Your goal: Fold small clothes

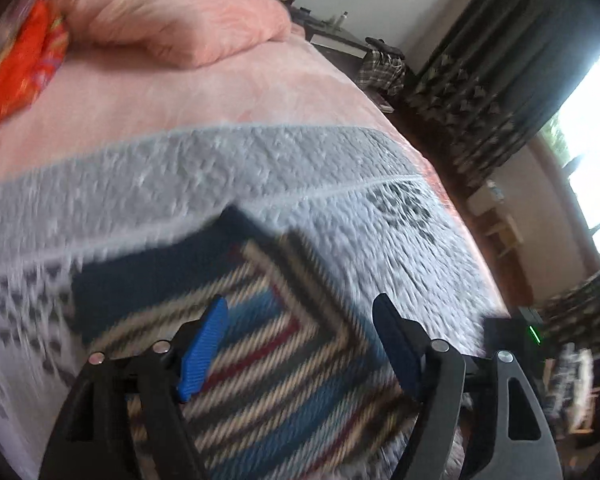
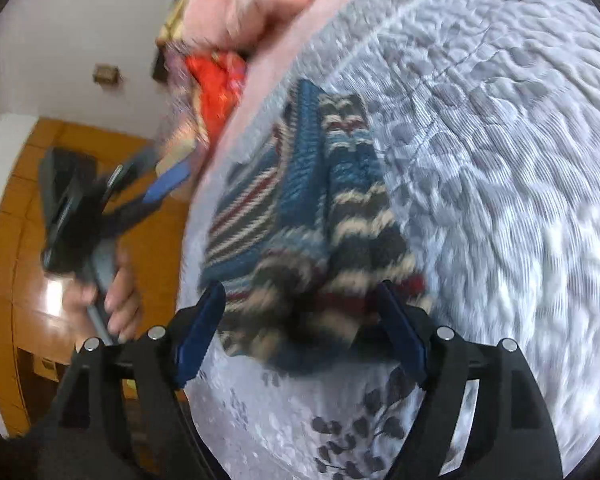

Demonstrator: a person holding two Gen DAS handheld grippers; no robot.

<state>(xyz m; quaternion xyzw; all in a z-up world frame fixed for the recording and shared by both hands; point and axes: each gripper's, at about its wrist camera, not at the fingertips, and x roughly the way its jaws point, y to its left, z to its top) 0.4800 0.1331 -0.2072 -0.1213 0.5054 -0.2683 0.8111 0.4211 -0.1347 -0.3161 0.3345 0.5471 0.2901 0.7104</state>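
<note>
Left wrist view: blurred by motion; left gripper (image 1: 300, 344) with its blue pads spread wide apart, nothing between them.
Garment, left view: striped knit garment (image 1: 260, 352) in blue, cream, dark red and grey lies flat on the grey-white quilt (image 1: 228, 168), under and ahead of the spread fingers; contact with the cloth cannot be told.
Right wrist view: right gripper (image 2: 300, 336) also spread apart; the near edge of the knit garment (image 2: 300, 216) sits between the two pads, folded into a bundle with a ridge along its middle. Whether either pad touches the wool cannot be told.
Bedding: pink blanket (image 1: 188, 92) beyond the quilt, with a pink pillow (image 1: 196, 20) on it and a red patterned cloth (image 1: 24, 68) at the far left.
Other gripper in right view: left gripper (image 2: 112, 200) off the bed edge, held by a hand (image 2: 120, 296), over a wooden floor (image 2: 28, 240).
Room: dark curtain (image 1: 500, 80) beside a bright window (image 1: 596, 136).
</note>
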